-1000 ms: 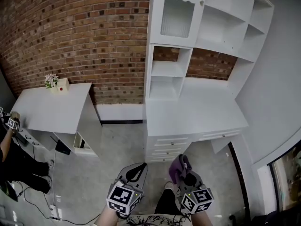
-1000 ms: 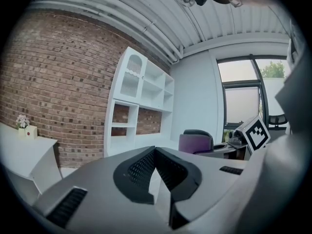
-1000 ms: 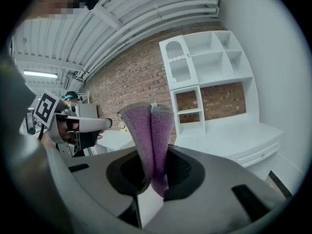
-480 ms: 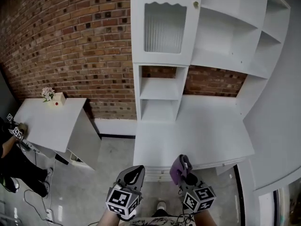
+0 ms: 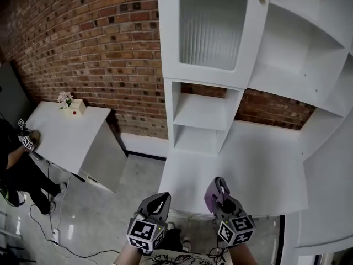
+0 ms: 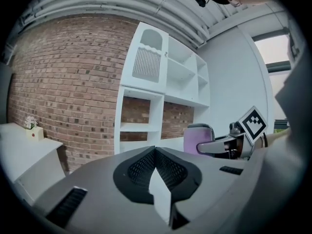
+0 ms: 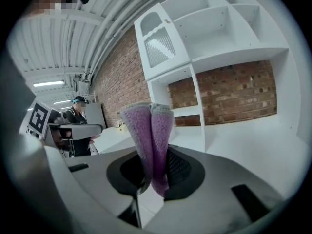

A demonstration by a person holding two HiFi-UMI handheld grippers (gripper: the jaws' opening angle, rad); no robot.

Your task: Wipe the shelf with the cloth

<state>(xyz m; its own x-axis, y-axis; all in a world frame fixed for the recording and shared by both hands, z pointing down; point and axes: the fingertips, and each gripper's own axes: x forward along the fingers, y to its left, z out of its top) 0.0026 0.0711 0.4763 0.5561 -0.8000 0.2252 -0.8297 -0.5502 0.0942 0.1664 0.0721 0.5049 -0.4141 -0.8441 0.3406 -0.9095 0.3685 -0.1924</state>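
A white shelf unit (image 5: 201,112) with open cubbies and a ribbed glass door (image 5: 211,27) stands against the brick wall, above a white desk top (image 5: 242,170). My right gripper (image 5: 219,195) is shut on a folded purple cloth (image 5: 214,191) that sticks up from its jaws (image 7: 152,145); it hovers over the desk's near edge. My left gripper (image 5: 156,203) is shut with nothing in it, just left of the desk's front corner. In the left gripper view the cloth (image 6: 197,138) and the right gripper show at the right.
A second white table (image 5: 66,134) with a small flower pot (image 5: 66,99) stands at the left. A person (image 5: 19,164) with another gripper is at the far left, cables on the floor beside them. Brick wall (image 5: 105,43) behind.
The view has moved closer to the shelf unit and desk; the desk edge now lies right under both grippers. The cloth stays held in the right gripper.
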